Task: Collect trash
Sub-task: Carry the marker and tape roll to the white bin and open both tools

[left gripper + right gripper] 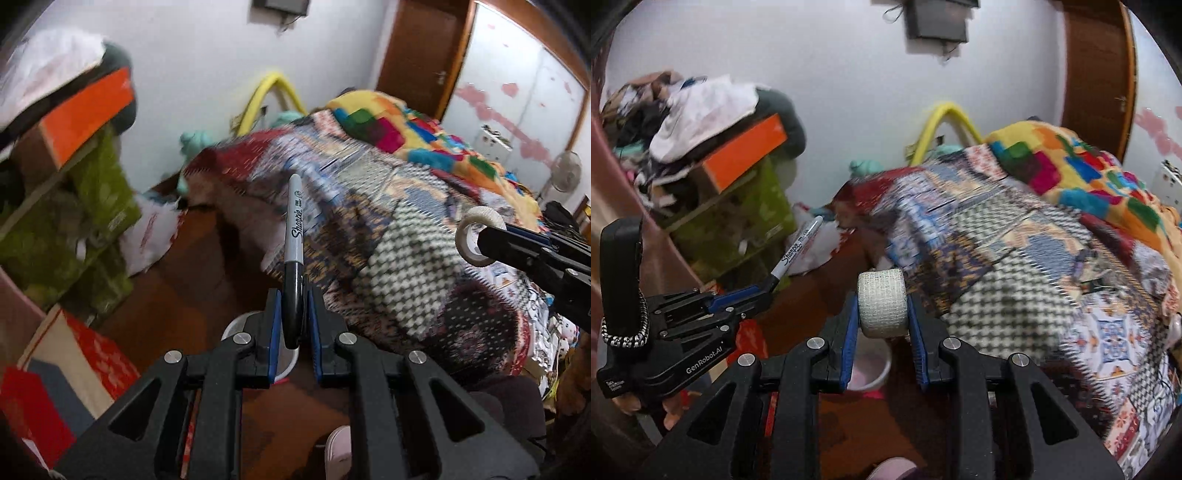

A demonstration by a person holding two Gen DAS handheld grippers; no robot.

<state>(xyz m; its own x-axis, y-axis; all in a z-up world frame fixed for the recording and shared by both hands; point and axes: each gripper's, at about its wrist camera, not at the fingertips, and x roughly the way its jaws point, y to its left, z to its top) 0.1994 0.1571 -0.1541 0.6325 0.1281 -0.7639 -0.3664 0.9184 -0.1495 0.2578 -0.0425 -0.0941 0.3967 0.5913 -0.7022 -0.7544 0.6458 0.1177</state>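
A: How is the left tool (293,317) seen?

B: It is pressed in on a marker (294,236) — the black cap end is pinched between the blue pads (274,332), and the grey barrel is pointed up and away from the fingers. In the right wrist view the same tool (764,290) is seen at the left, held in a hand (639,400), with the marker (798,251) tilted up toward the right.

A: And the right tool (882,314)?

B: A roll of white tape (882,302) is clamped between its pads, with the roll's flat sides against them. In the left wrist view that tool (480,245) is seen at the right edge, with the tape (476,236) carried at its tip.

A: Where are both things held?

B: Both are held in the air, apart from each other, beside a bed (1015,258) covered with a patterned blanket. A wooden floor (177,288) is seen below, and a white bowl (875,373) is partly hidden under the right tool. The surroundings are blurred.

A: What is seen at the left?

B: A cluttered shelf (731,206) is seen there, with an orange box (746,155) and heaped clothes (701,110) on top.
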